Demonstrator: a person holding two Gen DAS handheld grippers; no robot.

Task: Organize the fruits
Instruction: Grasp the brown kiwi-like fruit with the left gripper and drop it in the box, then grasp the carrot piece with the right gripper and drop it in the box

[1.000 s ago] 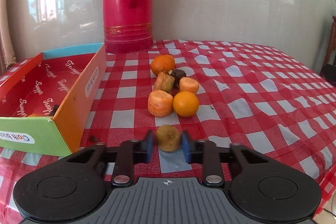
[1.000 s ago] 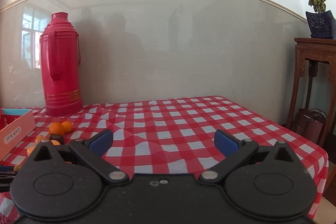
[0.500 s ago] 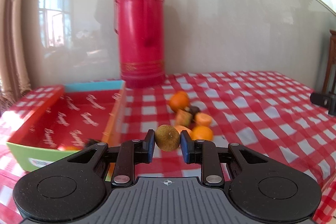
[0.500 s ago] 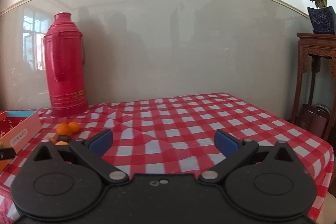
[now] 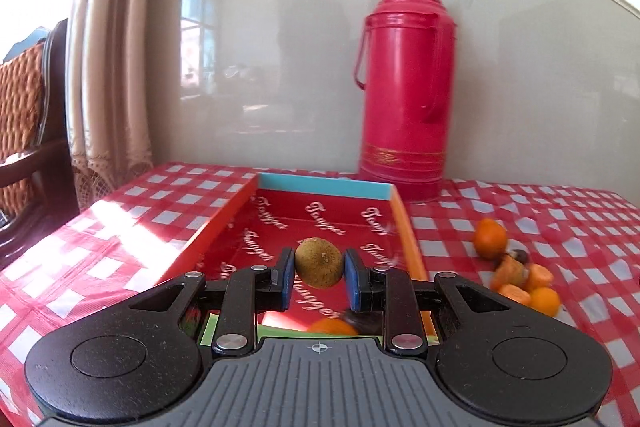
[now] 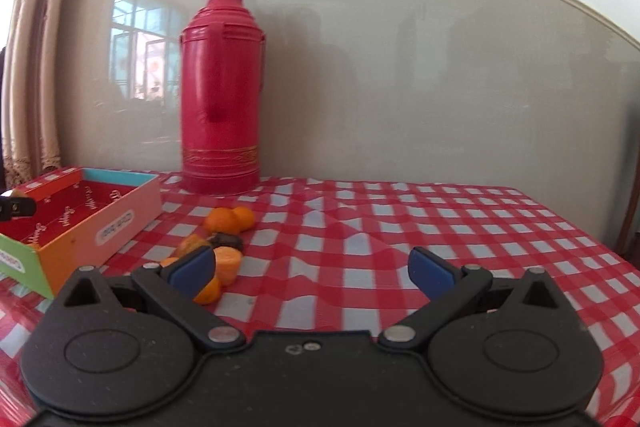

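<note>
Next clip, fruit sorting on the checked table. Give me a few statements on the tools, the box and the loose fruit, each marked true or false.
1. The left tool is shut on a brown fruit. True.
2. The right tool holds an orange. False: its jaws stand open with nothing between them.
3. The brown fruit is above the box. True.
4. The flask lies on its side. False: it stands upright by the wall.
5. Loose fruit lies on the cloth beside the box. True.
</note>
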